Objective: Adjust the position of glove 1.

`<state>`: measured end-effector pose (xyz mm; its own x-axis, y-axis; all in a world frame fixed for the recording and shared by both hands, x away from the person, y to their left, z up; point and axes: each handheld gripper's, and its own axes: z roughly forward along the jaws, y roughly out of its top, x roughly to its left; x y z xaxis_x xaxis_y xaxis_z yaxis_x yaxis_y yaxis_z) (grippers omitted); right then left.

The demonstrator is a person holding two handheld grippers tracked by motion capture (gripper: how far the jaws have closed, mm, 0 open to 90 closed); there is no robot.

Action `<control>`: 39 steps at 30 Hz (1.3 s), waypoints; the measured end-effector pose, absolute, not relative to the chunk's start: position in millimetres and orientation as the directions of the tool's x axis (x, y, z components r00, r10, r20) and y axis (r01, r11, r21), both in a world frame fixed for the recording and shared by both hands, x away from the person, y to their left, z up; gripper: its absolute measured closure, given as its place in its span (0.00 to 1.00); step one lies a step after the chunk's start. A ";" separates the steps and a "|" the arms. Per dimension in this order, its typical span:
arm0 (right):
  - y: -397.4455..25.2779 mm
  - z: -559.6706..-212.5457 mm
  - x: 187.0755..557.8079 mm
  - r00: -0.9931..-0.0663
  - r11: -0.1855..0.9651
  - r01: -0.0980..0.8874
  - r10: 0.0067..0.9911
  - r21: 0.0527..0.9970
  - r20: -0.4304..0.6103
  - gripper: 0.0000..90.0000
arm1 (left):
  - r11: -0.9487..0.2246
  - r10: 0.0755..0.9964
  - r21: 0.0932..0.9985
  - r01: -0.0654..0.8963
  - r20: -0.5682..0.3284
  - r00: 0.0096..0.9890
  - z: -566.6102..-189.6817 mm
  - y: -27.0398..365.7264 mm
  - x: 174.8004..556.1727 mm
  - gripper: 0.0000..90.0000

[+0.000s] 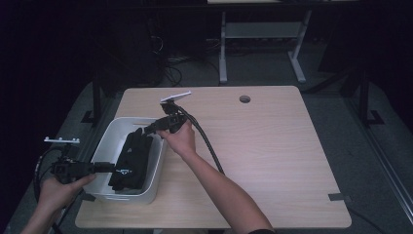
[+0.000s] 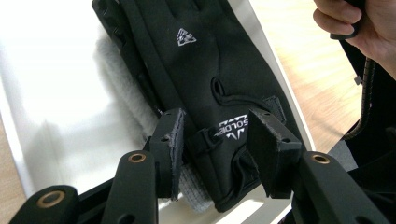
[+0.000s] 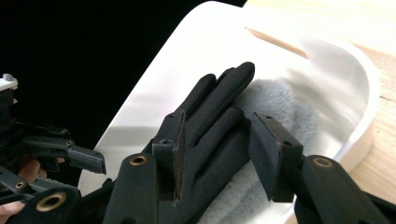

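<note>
Bin (image 1: 109, 141) sits at table's (image 1: 272, 161) near-left corner. Glove (image 1: 132, 158) lies in bin, lengthwise. Left gripper (image 1: 109, 167) at glove's near end, right gripper (image 1: 146, 130) at far end.

Worktop (image 1: 272, 146) bare right of the white bin (image 1: 157, 168) and across its far half; open passage there. Round cable hole (image 1: 245, 99) near the far edge. Bin sits at the near left corner, its walls fencing entry from the sides; access from above. Inside, black gloves (image 1: 131, 158) take up the right part over grey fleece (image 3: 280, 100), left floor strip free. Left hand-held gripper (image 1: 104, 167) occupies the near rim, right hand-held gripper (image 1: 146, 129) the far rim, its cable (image 1: 207, 141) trailing across the worktop.
</note>
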<state>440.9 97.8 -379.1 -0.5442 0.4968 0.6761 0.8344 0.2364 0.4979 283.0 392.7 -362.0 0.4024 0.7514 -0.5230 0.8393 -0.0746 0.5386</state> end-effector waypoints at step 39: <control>37.2 -353.9 441.8 -0.543 0.171 0.830 0.461 0.530 0.702 0.52 | -0.114 0.709 0.580 0.806 -0.521 0.475 -332.2 341.5 305.3 0.44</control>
<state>441.8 37.2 -353.9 -0.5433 0.4606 0.7019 0.8303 0.1711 0.5304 305.3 341.5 -332.2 0.4751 0.7088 -0.5214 0.8064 -0.1136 0.5803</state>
